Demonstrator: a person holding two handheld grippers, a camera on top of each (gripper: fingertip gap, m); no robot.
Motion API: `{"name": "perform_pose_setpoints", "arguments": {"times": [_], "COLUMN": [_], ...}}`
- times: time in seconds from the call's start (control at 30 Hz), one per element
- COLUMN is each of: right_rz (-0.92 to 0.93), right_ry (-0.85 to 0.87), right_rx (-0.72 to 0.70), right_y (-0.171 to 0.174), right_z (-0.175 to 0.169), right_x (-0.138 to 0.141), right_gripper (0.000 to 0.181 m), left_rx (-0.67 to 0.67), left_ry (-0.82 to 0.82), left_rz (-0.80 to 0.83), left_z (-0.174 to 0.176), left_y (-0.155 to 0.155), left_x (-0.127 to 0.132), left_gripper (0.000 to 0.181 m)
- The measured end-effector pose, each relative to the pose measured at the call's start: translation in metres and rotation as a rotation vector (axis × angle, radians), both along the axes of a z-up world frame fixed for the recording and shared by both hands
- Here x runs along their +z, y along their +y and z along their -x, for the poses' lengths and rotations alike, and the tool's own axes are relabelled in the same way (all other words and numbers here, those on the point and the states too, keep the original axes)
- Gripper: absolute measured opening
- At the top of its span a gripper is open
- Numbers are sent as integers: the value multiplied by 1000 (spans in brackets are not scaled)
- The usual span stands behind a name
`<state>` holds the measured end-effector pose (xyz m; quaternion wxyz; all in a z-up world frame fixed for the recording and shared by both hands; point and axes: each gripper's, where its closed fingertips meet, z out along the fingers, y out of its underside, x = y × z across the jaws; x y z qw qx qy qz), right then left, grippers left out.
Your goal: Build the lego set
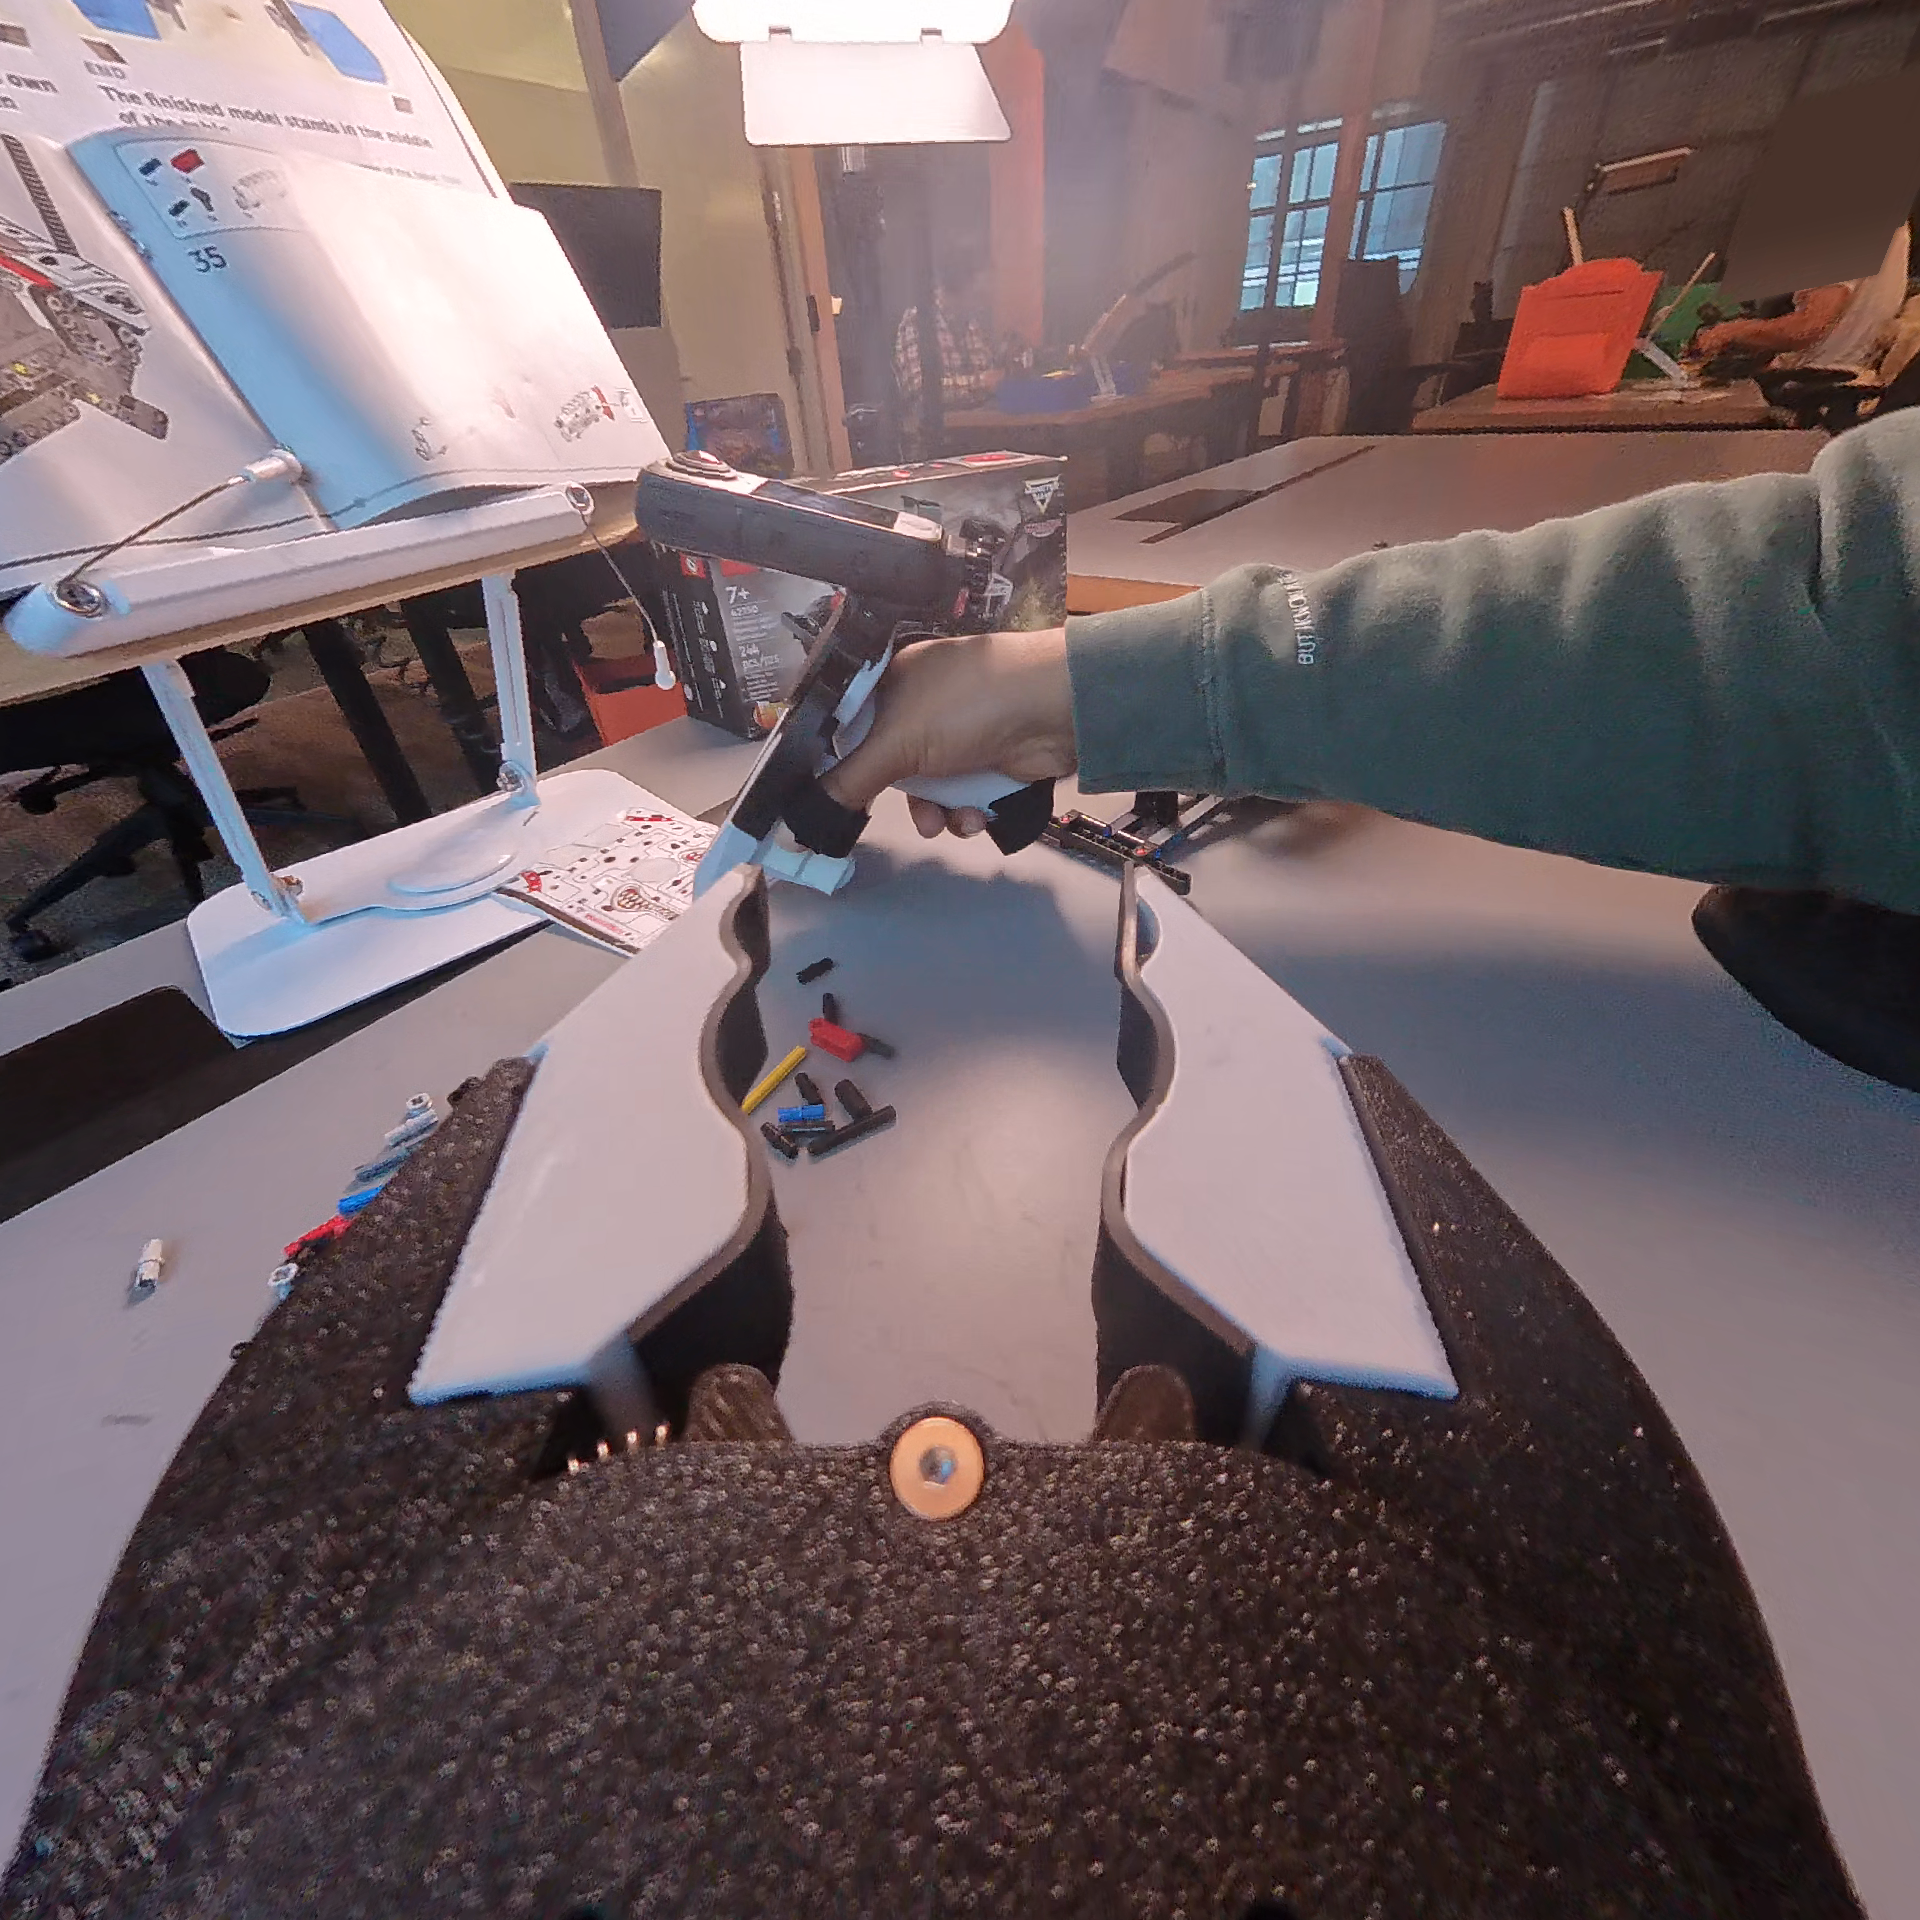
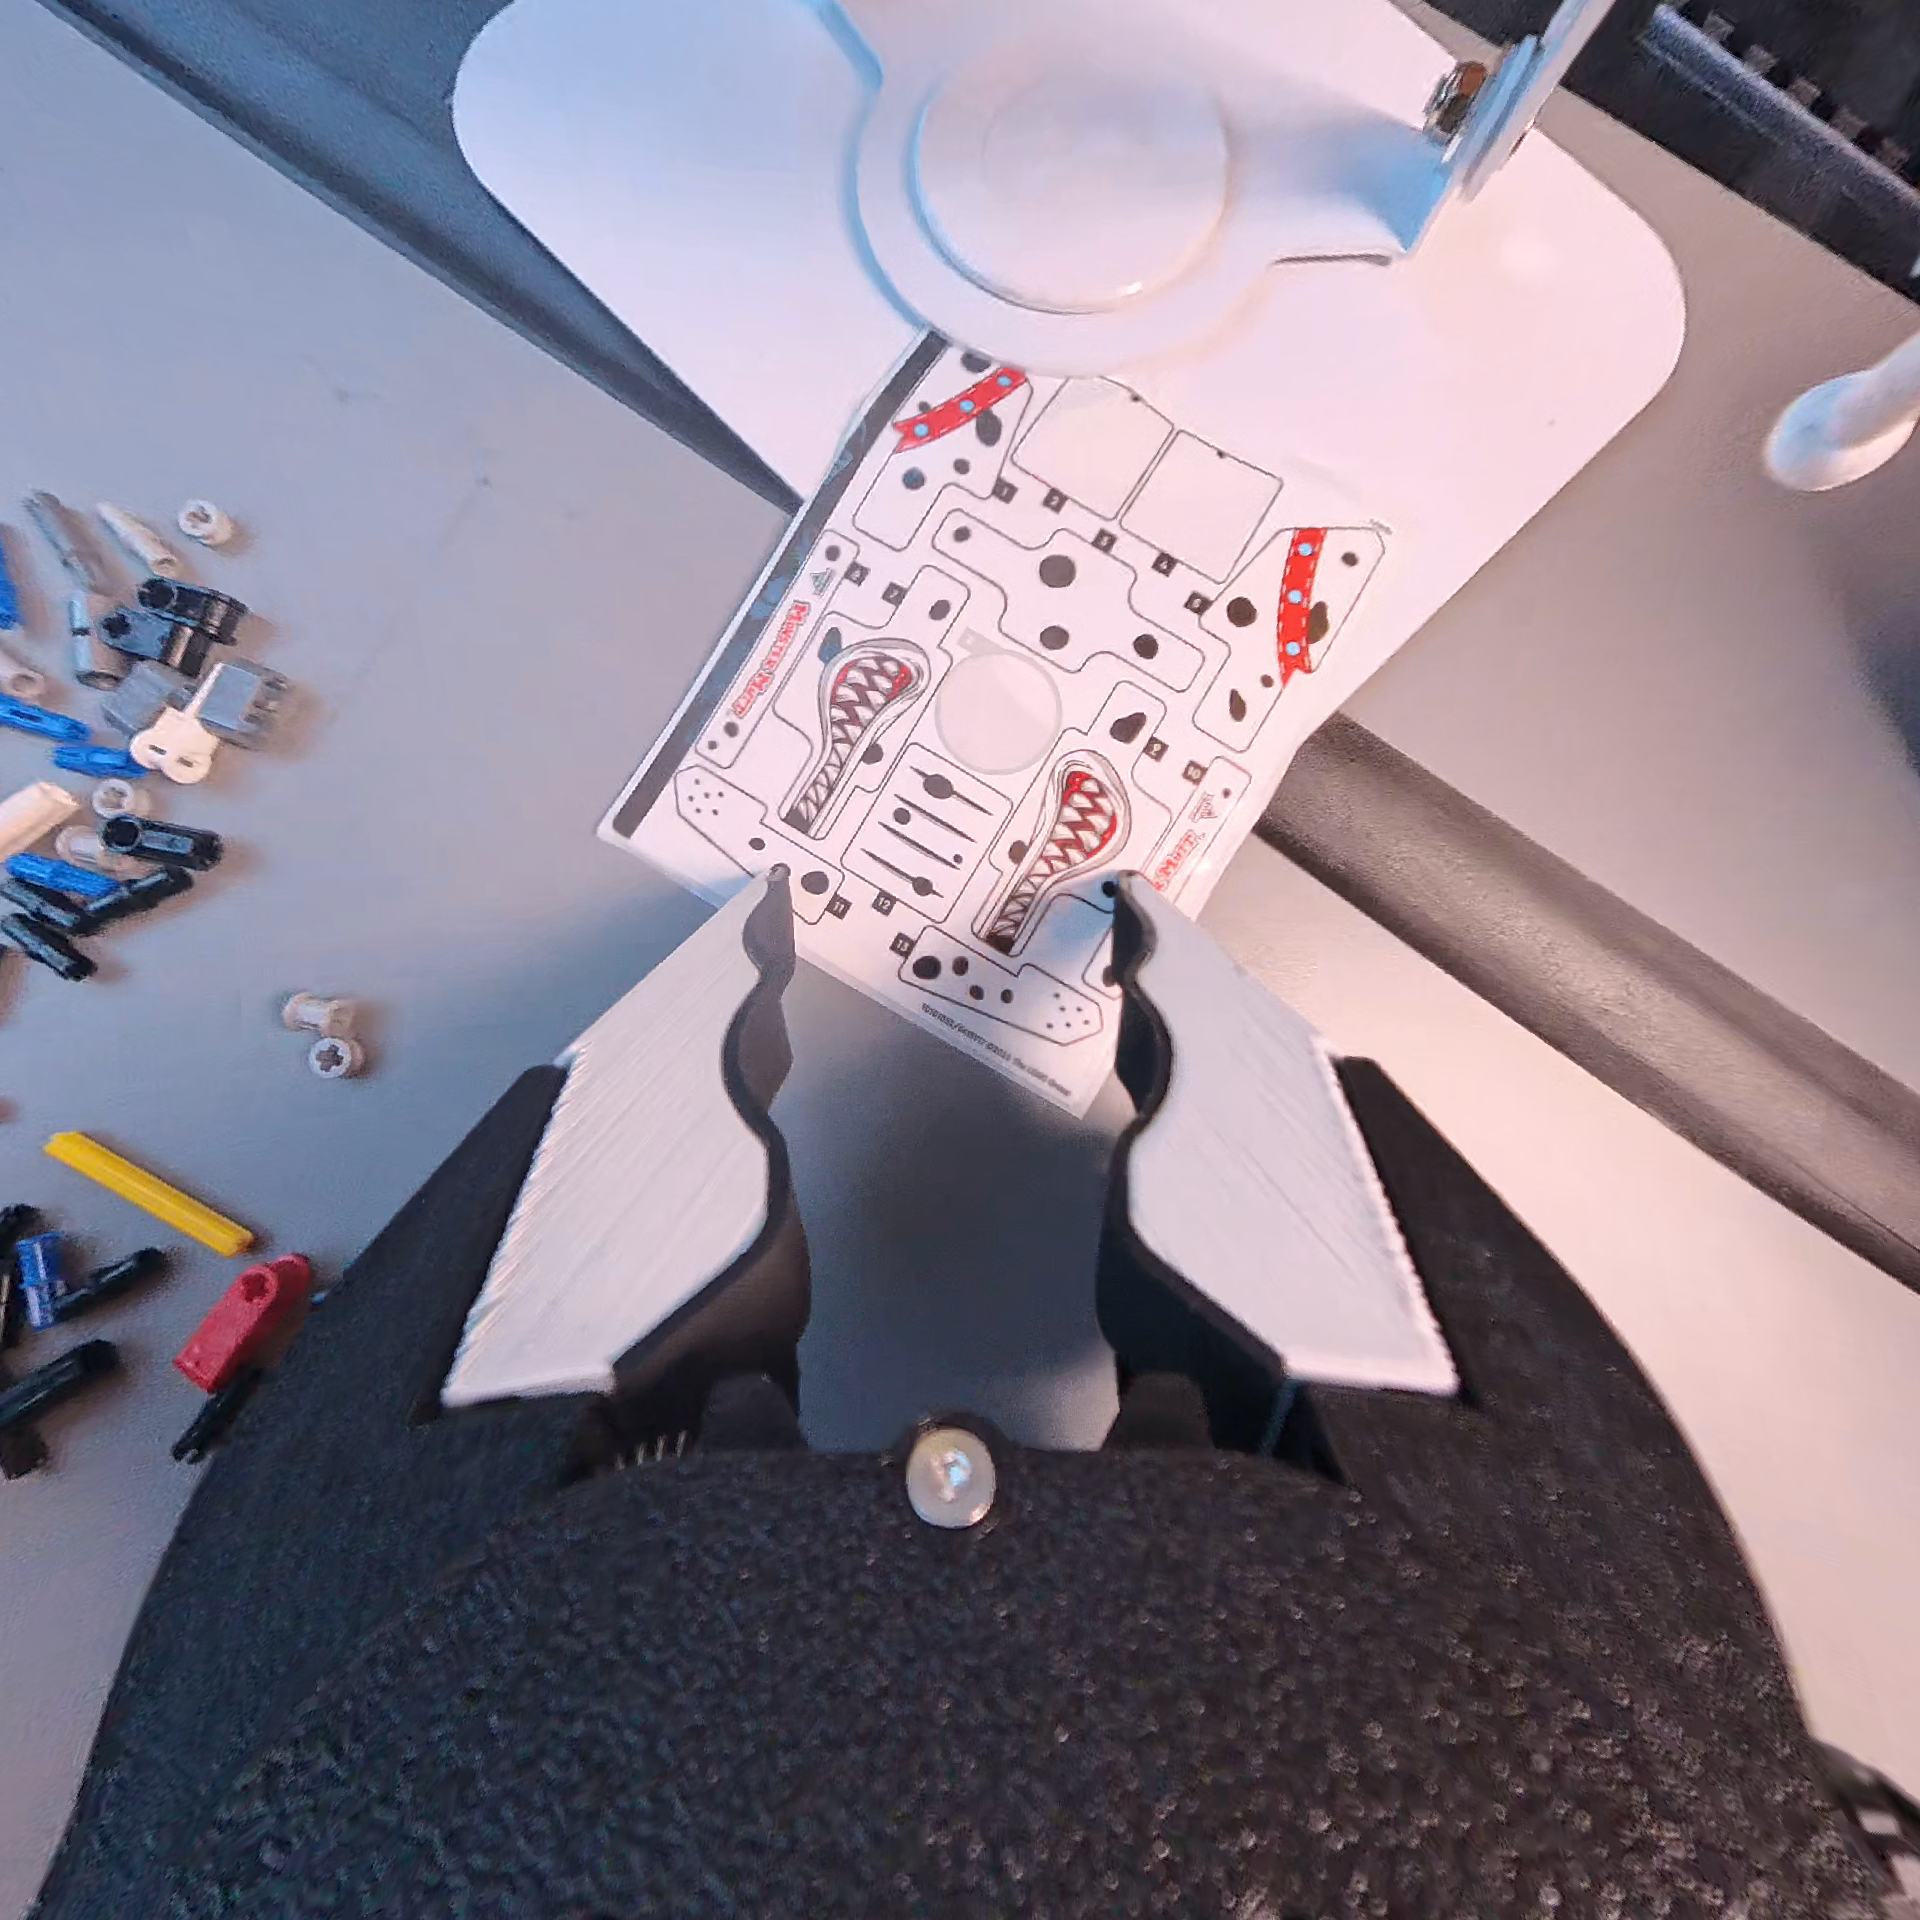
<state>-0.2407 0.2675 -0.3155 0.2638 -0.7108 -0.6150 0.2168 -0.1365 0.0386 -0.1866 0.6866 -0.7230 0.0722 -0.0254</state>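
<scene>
Nearest the left wrist camera, the left gripper hangs spread and empty above the grey table, with a small cluster of pins lying between its fingers: a red connector, a yellow axle, a blue pin and several black ones. The right gripper is likewise spread and holds nothing; it points down at the sticker sheet, which lies partly on the white base of the book stand. A second scatter of loose parts sits to its left. The step in hand looks like picking the next piece, so it would be wise to check the open instruction booklet on the stand first, then lower one gripper squarely over a single pin, clear of its neighbours, and close gently so it does not skid away. Beyond the right hand, a partly built black frame rests on the table, and farther back stands the set's box. Booklet, sheet and box all carry print, which I leave unquoted.
</scene>
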Motion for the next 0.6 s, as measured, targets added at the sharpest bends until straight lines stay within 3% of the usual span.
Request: {"name": "perform_pose_setpoints", "arguments": {"times": [0.13, 0.23, 0.33, 0.6], "right_rz": [2, -29, -27, -19], "right_ry": [-16, -7, 15, 156], "right_rx": [11, 18, 12, 32], "right_y": [-2, 0, 2, -9], "right_z": [0, 0, -1, -27], "right_x": [0, 2, 4, 38], "right_gripper": [55, 33, 23, 13], "left_rx": [-30, -38, -42, -43], "left_ry": [3, -6, -10, -27], "left_rz": [27, 53, 66, 93], "left_z": [-5, -6, -6, -5], "left_y": [2, 4, 4, 6], "left_x": [-6, -13, -16, -23], "left_gripper": [65, 65, 64, 64]}}
